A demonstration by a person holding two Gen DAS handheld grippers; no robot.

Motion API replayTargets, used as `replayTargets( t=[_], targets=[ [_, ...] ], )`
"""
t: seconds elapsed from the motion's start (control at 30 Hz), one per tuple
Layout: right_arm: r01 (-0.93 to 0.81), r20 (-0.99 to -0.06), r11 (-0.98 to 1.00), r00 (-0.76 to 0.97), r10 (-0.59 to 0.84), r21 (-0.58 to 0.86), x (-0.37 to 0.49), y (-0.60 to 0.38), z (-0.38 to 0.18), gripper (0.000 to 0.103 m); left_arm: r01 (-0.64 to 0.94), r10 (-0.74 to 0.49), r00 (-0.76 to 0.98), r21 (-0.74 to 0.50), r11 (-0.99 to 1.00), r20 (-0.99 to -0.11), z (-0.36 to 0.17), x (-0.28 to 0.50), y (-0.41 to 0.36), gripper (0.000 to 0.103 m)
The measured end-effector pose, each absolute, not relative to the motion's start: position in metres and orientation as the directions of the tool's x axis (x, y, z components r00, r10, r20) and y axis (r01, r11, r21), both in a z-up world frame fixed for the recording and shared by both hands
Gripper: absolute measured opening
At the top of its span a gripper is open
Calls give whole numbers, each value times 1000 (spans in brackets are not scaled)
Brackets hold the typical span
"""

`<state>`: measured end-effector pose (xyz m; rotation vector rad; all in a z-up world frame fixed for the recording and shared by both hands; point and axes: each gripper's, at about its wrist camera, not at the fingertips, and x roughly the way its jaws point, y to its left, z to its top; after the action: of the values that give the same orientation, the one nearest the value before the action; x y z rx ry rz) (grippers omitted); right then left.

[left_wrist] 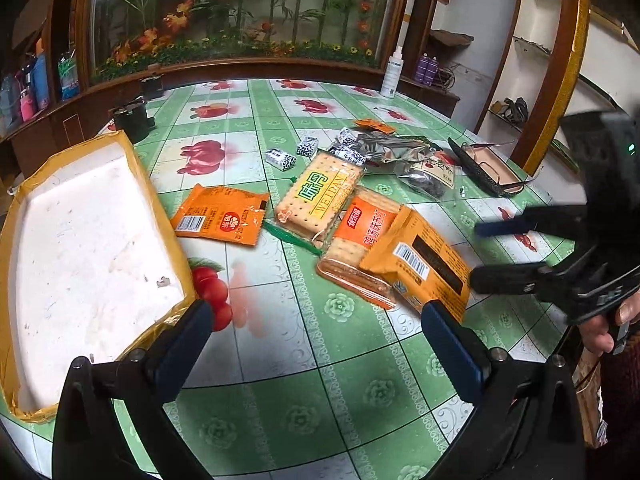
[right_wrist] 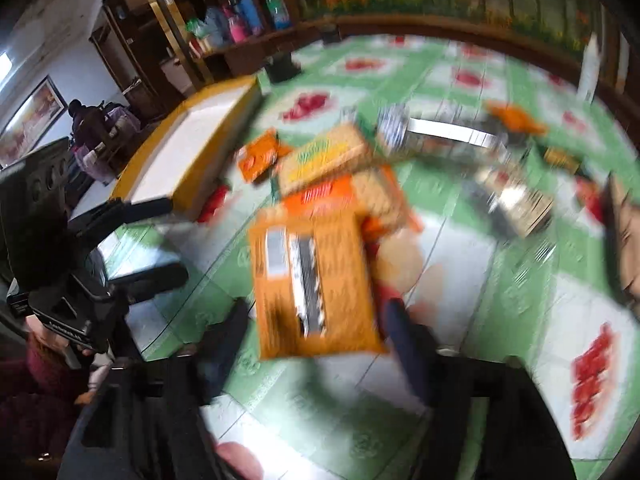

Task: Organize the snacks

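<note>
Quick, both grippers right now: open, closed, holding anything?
Left gripper: open, holding nothing, above the green patterned tablecloth.
Right gripper: open, fingers apart, gripping nothing; the flat orange snack packet lies just ahead of it.

Orange packet [left_wrist: 418,260] leans tilted on the cracker packs [left_wrist: 320,196] mid-table; another orange sachet [left_wrist: 220,216] lies flat left, near the tray [left_wrist: 80,232].
</note>
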<state>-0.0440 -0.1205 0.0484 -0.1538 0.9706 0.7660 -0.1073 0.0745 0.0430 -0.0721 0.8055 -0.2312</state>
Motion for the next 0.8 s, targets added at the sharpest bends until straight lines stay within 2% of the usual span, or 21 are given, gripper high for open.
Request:
replayTargets(
  t=[0.03, 0.13, 0.33, 0.4, 0.43, 0.63, 0.8],
  targets=[
    [-653, -772, 734, 363, 522, 189, -46, -120, 53, 98, 177, -230, 671, -149, 973, -705, 44, -109, 74, 103],
    [-676, -763, 715, 363, 535, 179, -44, -110, 54, 98, 170, -213, 677, -132, 976, -704, 48, -113, 77, 103],
    [-685, -820, 726, 383, 424, 56, -44, -78, 26, 98, 154, -202, 680, -132, 979, -704, 51, -117, 84, 103],
    [-672, -828, 739, 389, 404, 45, -43, -78, 21, 93, 156, -206, 677, -135, 978, -707, 51, -115, 82, 103],
    [-660, -827, 750, 394, 401, 49, -41, -80, 19, 76, 159, -208, 675, -135, 978, -708, 51, -114, 81, 103],
    [-571, -814, 815, 425, 396, 99, -33, -116, 17, 74, 227, -235, 644, -111, 967, -729, 50, -97, 55, 103],
    [-415, -775, 890, 494, 395, 189, -19, -165, 16, 74, 276, -227, 587, -72, 958, -777, 37, -68, 29, 103]
  ],
)
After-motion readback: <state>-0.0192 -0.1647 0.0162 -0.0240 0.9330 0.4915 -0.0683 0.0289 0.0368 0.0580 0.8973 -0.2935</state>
